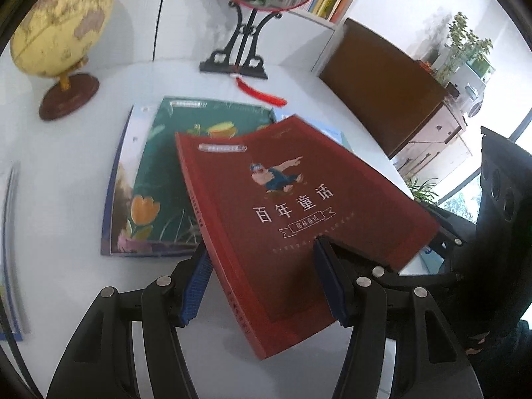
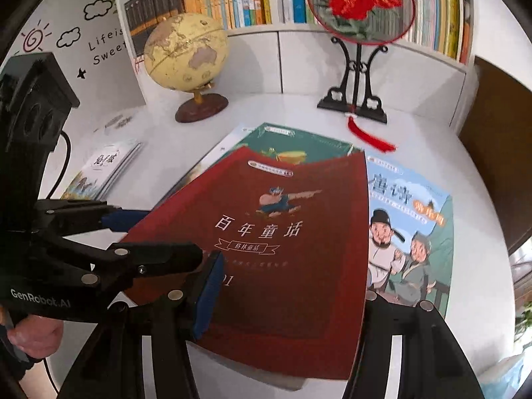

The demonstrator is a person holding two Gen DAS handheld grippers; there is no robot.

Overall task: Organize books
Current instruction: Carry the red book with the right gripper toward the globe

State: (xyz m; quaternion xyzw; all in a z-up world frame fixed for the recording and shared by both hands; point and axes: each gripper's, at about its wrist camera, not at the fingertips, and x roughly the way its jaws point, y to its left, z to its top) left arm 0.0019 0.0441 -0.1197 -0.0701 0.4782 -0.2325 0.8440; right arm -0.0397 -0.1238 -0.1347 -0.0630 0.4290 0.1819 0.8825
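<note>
Both wrist cameras look steeply down, close over the red book (image 1: 266, 206) (image 2: 266, 232), sharing it and the globe (image 1: 63, 23) (image 2: 186, 50) toward eleven o'clock.

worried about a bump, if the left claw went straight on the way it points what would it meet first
The red book already lies between the left claw's pads; beyond it, probably the green book, though depth is unclear.

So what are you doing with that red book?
A person is tidying books with a pair of tongs in each hand. Both are on the red book: the left tongs straddle its near spine-side corner, the right tongs reach across its near edge. It is tilted above a green book lying on the white table. A blue book with cartoon men lies beside it, with a globe behind.
</note>
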